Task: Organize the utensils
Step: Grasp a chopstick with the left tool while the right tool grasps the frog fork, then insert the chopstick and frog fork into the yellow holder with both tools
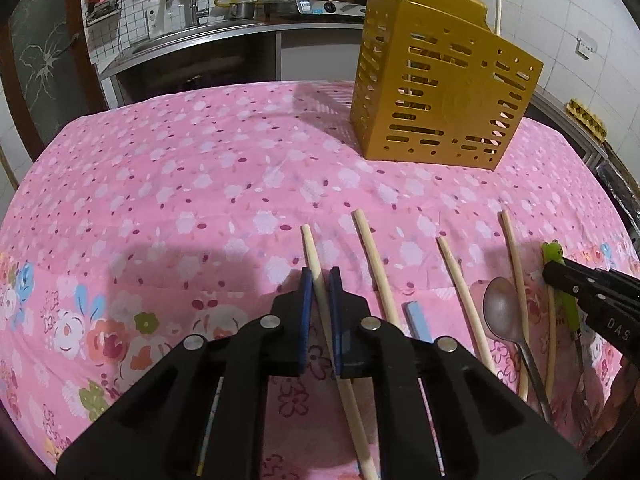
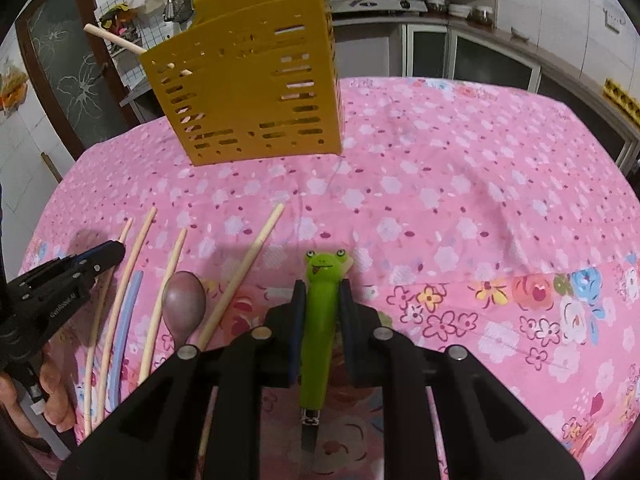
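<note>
A yellow slotted utensil holder stands on the pink floral tablecloth, with two chopsticks in it; it also shows in the right wrist view. Several wooden chopsticks, a metal spoon and a blue straw lie in a row at the front. My left gripper straddles one chopstick with a narrow gap on each side. My right gripper is shut on a green frog-handled utensil, low over the cloth.
A kitchen counter with a sink, pots and a stove runs behind the table. Cabinets stand at the back right. A hand holds the left gripper at the table's front edge.
</note>
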Demonstrator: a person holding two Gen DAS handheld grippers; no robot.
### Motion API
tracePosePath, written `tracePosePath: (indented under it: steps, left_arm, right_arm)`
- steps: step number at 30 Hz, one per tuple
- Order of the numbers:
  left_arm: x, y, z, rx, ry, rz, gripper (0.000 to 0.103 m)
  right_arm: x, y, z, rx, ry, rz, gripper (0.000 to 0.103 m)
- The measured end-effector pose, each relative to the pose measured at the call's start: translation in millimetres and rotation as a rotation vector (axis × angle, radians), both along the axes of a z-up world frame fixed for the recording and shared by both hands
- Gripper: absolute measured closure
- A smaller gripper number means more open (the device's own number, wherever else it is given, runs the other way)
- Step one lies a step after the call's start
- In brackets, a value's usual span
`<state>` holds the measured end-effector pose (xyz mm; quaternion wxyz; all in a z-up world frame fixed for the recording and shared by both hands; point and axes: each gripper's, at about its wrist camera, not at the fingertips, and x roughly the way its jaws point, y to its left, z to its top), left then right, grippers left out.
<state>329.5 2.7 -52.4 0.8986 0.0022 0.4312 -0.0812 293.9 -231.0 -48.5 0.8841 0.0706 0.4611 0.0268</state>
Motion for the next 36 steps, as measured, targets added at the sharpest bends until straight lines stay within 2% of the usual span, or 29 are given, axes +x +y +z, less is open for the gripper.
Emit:
tracePosePath:
  steps: [6,12,19,26,36]
  left_arm:
    - [-1.8,-2.6,4.4,-0.004,-0.003,0.002,0.098]
    - [-19.0,1.2,27.5,-0.017,-0.079,0.012,0.099]
    - [-38.4,12.4,62.6,-0.062,-0.193,0.033,0.099]
    - [-53.5,17.6,89.2,-0.113,-0.27,0.033,0.099]
    - [-71.6,13.7,121.4,-0.102,-0.409,0.039,0.099]
  right_arm:
    - [-0.1,-6.6,3.2,0.045,0.012,-0.007,0.087]
    - [-8.5,-13.6,19.4,0.063,-0.038,-0.019,0.087]
    - [-26.7,-15.0,49.2,0.061,-0.147,-0.018,0.087]
    - [-44.5,-16.4,71.3,0.049,-0.261,-0.026,0.087]
    - [-62.2,-17.7,104.0,0.044,-0.397,-0.031,0.087]
